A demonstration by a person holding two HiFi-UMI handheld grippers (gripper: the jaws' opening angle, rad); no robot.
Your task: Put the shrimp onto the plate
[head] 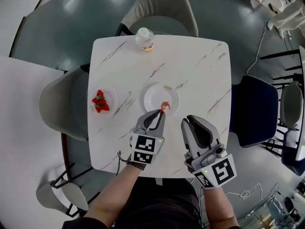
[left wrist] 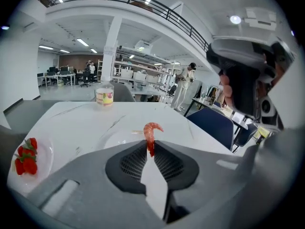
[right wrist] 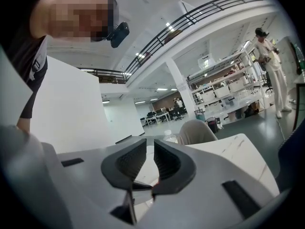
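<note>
A small orange-red shrimp [head: 164, 107] is pinched by its tail end in my left gripper [head: 161, 112], which is shut on it. The shrimp hangs over the near rim of a white round plate [head: 157, 95] in the middle of the marble table. In the left gripper view the shrimp [left wrist: 151, 132] curls up out of the closed left gripper [left wrist: 150, 146], with the plate [left wrist: 115, 134] just beyond. My right gripper [head: 189, 121] hovers to the right over the table's near part, shut with nothing in it. The right gripper [right wrist: 150, 151] points across the table.
A clear dish of strawberries [head: 100, 101] sits at the table's left side. A small bottle [head: 144, 38] stands at the far edge. Grey chairs [head: 162, 6] stand at the far and left sides, a dark blue chair [head: 255, 109] at the right.
</note>
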